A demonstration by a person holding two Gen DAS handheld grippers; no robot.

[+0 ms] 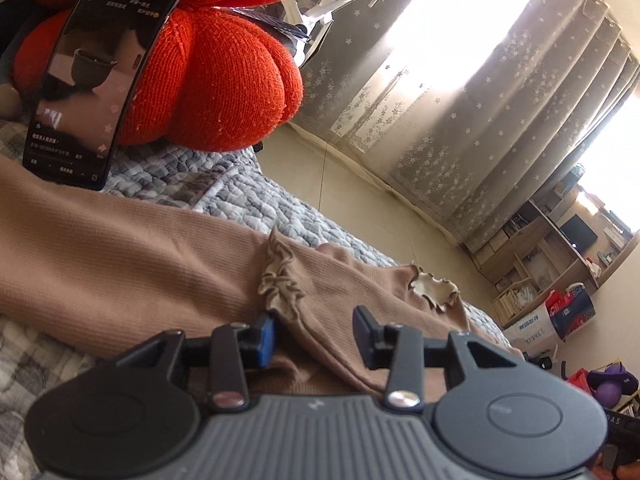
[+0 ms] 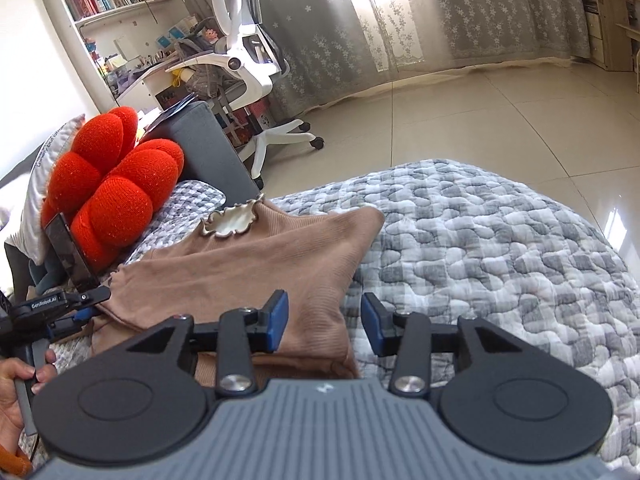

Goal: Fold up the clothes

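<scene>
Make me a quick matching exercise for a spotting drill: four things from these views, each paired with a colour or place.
Things:
1. knitted cushion
2. folded top
3. phone
4. office chair

Descriptions:
A. white, on the tiled floor
B. leaning against the cushion
C. red
D. light brown, lying on the quilt

Pairs: 1-C, 2-D, 3-B, 4-A

Right claw (image 2: pixel 324 324): blue pads, black linkages, silver screws, ribbed grey housing; left claw (image 1: pixel 314 336) alike.
</scene>
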